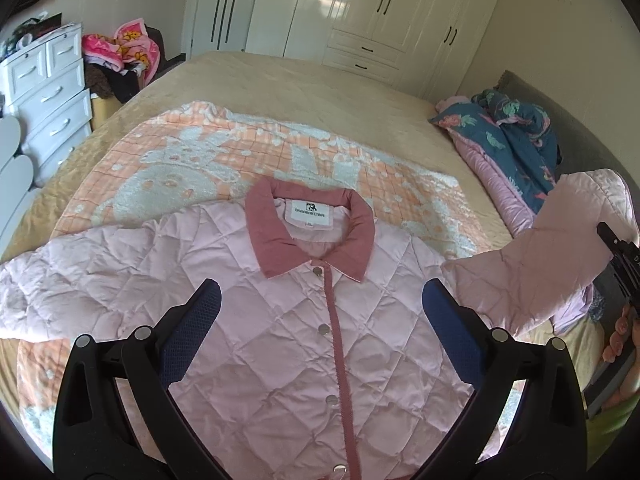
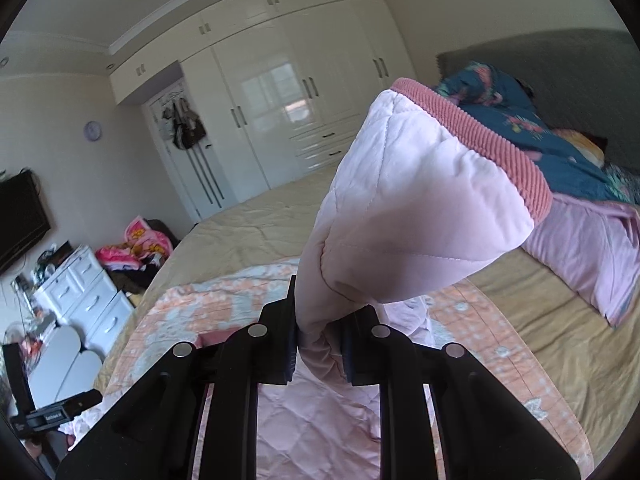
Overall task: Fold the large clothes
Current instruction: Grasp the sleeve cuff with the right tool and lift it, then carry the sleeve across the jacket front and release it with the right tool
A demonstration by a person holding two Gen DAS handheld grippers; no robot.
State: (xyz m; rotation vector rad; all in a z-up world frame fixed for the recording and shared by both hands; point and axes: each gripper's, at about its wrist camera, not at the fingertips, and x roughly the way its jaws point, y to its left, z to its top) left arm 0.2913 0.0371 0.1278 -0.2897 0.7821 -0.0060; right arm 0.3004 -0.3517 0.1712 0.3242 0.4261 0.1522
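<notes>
A pink quilted jacket (image 1: 288, 320) with a darker pink collar (image 1: 308, 232) lies front up, snapped shut, on an orange and white blanket (image 1: 224, 160) on the bed. My left gripper (image 1: 320, 312) is open and empty, hovering above the jacket's chest. My right gripper (image 2: 318, 344) is shut on the jacket's right sleeve (image 2: 408, 208) and holds it lifted off the bed, its ribbed cuff (image 2: 480, 140) pointing up. The raised sleeve (image 1: 552, 240) also shows at the right of the left wrist view, with the right gripper (image 1: 624, 264) at the frame edge. The left sleeve (image 1: 60, 280) lies flat.
The bed has a tan cover (image 1: 320, 88). A blue floral and pink quilt (image 1: 516, 144) is piled by the grey headboard (image 2: 560, 72). White drawers (image 1: 52, 92) and a heap of clothes (image 1: 120, 56) stand at the left. White wardrobes (image 1: 380, 12) line the far wall.
</notes>
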